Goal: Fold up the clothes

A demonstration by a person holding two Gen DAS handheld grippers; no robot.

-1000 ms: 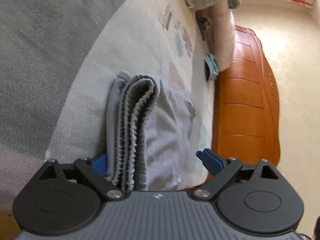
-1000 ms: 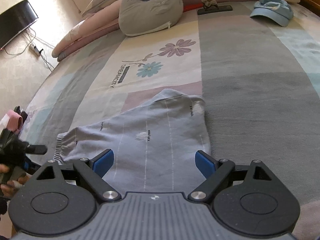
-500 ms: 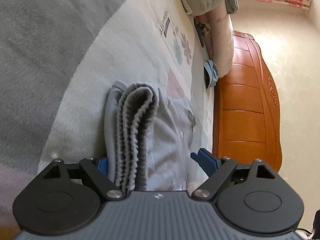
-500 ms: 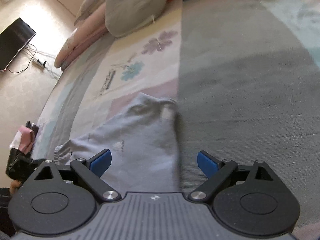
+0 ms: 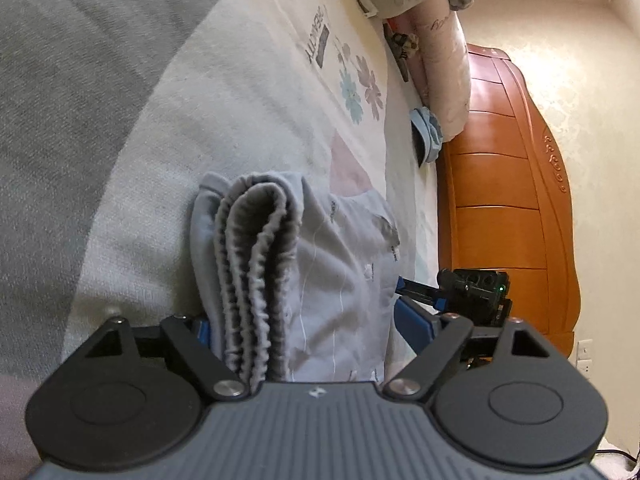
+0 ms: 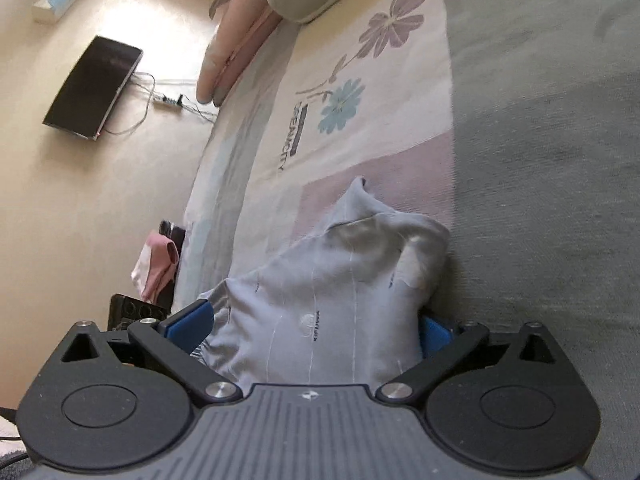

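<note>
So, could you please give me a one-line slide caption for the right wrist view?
Right gripper, jaws opening, straddles folded grey shorts on a floral bedspread.

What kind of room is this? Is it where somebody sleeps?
Most likely a bedroom. Grey shorts lie on a wide bed cover with printed flowers, pillows are piled against a wooden headboard, and a dark TV is mounted on the wall.
</note>
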